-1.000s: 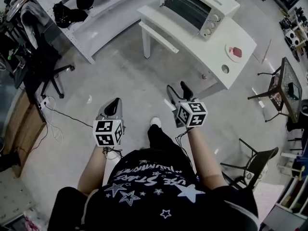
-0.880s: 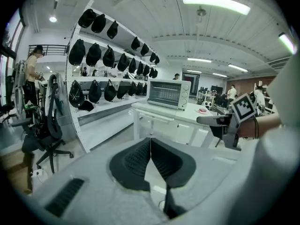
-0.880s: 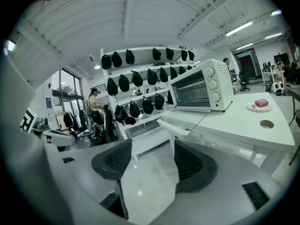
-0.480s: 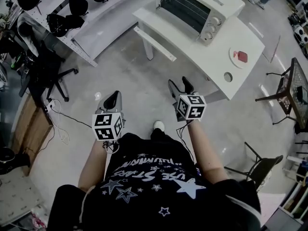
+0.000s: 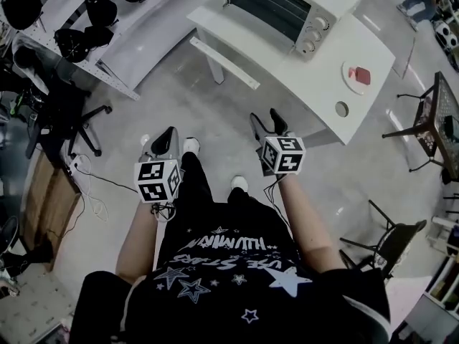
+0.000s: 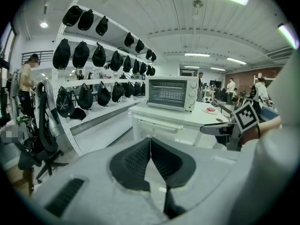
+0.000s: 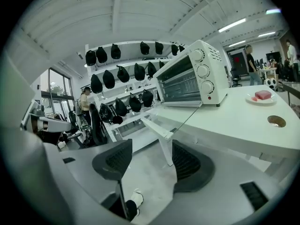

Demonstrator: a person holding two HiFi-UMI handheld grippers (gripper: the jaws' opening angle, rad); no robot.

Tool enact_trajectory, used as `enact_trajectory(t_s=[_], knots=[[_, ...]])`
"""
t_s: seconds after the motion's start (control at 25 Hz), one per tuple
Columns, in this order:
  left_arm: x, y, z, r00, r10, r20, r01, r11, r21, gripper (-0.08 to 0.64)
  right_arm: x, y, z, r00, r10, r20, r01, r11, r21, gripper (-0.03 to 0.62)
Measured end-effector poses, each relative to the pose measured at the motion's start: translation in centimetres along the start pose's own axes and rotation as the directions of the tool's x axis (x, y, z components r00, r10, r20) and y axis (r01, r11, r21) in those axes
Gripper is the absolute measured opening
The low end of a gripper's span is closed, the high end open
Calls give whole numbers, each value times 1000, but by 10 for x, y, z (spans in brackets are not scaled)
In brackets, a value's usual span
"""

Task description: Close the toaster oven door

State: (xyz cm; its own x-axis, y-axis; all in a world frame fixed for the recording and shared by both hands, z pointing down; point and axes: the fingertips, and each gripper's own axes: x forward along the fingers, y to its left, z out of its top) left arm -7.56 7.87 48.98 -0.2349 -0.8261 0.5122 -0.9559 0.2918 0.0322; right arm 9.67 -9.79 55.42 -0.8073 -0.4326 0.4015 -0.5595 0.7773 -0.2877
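Toaster oven (image 5: 287,4) at the left end of the white table (image 5: 315,67), its door (image 7: 187,105) seemingly folded down flat in front. Well apart from both grippers, held low over the floor (image 5: 179,99) short of the table's near edge. Left gripper (image 5: 165,136) jaws pressed together, nothing between. Right gripper (image 5: 265,124) jaws spread wide and empty, only floor and a white shoe (image 7: 135,198) behind the gap. Toward the table's right edge, a plate (image 5: 356,77) bearing a red piece (image 5: 361,75).
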Motion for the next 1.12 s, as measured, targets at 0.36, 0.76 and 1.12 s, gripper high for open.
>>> enact_trajectory(t_s=[0.36,0.76,1.12], knots=[[79,31,22,991,-125,-53,128,990,54,21,41,-15,-10,988,-151,-21,152,987,45,264],[181,57,25,939,-291,-186,316,941,123,21,99,-34,-30,931,-363,-40,365,921,140,241],[242,80,17,880,-381,-285,437,884,168,21,134,-49,-34,846,-533,16,516,827,222,181]])
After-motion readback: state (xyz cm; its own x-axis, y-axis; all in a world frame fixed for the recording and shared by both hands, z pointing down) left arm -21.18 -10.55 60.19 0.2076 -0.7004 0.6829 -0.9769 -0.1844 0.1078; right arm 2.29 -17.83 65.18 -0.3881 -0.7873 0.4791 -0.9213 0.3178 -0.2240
